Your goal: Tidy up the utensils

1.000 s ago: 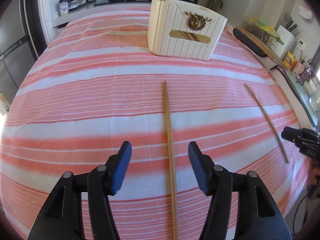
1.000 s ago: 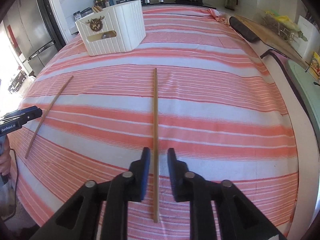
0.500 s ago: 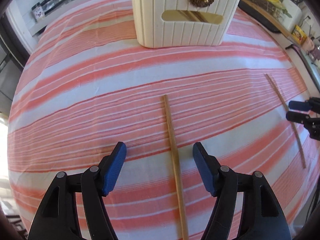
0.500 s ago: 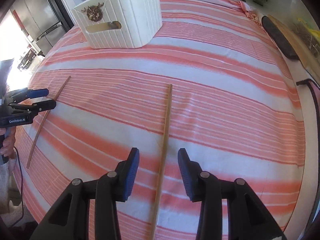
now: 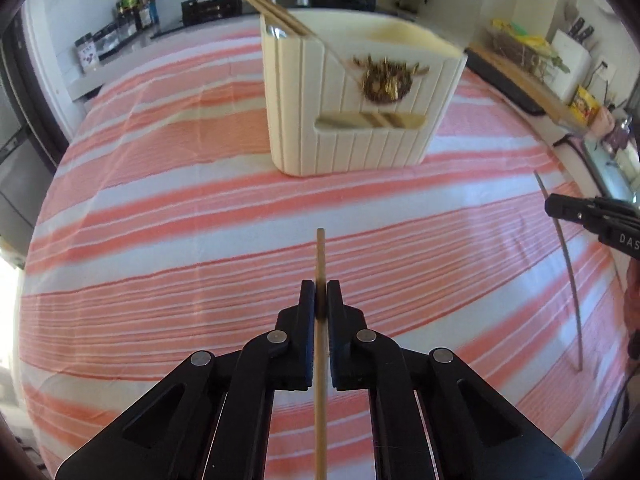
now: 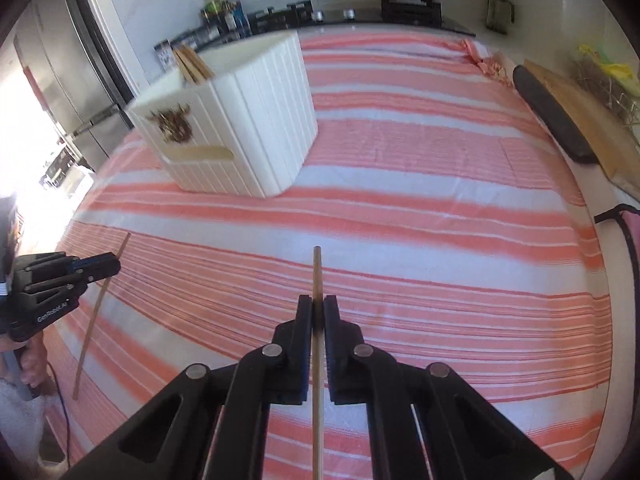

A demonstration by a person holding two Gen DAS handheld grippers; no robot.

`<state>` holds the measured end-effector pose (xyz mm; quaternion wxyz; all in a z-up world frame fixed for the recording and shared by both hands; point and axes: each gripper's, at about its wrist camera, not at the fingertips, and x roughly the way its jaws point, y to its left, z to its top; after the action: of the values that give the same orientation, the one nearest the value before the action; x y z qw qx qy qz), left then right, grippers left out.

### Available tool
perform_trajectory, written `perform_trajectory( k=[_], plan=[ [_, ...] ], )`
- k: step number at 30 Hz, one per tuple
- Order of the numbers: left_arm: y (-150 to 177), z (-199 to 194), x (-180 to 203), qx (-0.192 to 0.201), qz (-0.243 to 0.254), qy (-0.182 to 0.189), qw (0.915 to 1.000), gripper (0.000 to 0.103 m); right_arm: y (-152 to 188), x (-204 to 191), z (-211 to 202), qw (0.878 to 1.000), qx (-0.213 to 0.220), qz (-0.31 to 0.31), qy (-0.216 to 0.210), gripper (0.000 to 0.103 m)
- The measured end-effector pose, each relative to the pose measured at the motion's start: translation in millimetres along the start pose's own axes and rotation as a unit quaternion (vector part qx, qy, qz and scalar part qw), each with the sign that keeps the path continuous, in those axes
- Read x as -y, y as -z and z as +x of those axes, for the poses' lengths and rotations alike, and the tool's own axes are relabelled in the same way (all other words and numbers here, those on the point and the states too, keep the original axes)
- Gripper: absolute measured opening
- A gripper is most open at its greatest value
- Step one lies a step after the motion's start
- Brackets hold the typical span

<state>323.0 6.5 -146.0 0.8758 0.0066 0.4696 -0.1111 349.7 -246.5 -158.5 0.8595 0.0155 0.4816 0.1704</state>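
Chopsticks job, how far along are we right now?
Done: a few chopsticks already stand in the white holder. In hand: the left gripper is shut on one chopstick, the right gripper on another. Left: dropping both into the holder; no other loose utensils show.

left gripper (image 5: 321, 304) – jaws have just snapped closed, pads clamped tight on a chopstick (image 5: 320, 256), angled down steeply | right gripper (image 6: 317, 307) – same deal, jaws just closed on its own chopstick (image 6: 317, 272), tilted down too | a hand (image 6: 30, 364) grips the left tool's handle, seen from the right wrist
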Motion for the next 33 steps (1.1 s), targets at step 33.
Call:
perform_trajectory(
  k=[33],
  plan=[
    [-36, -157, -8, 0.171, -0.018, 0.102, 0.9799, 0.004, -32, -27, -186, 0.963, 0.253, -0.037, -0.085, 0.006]
  ],
)
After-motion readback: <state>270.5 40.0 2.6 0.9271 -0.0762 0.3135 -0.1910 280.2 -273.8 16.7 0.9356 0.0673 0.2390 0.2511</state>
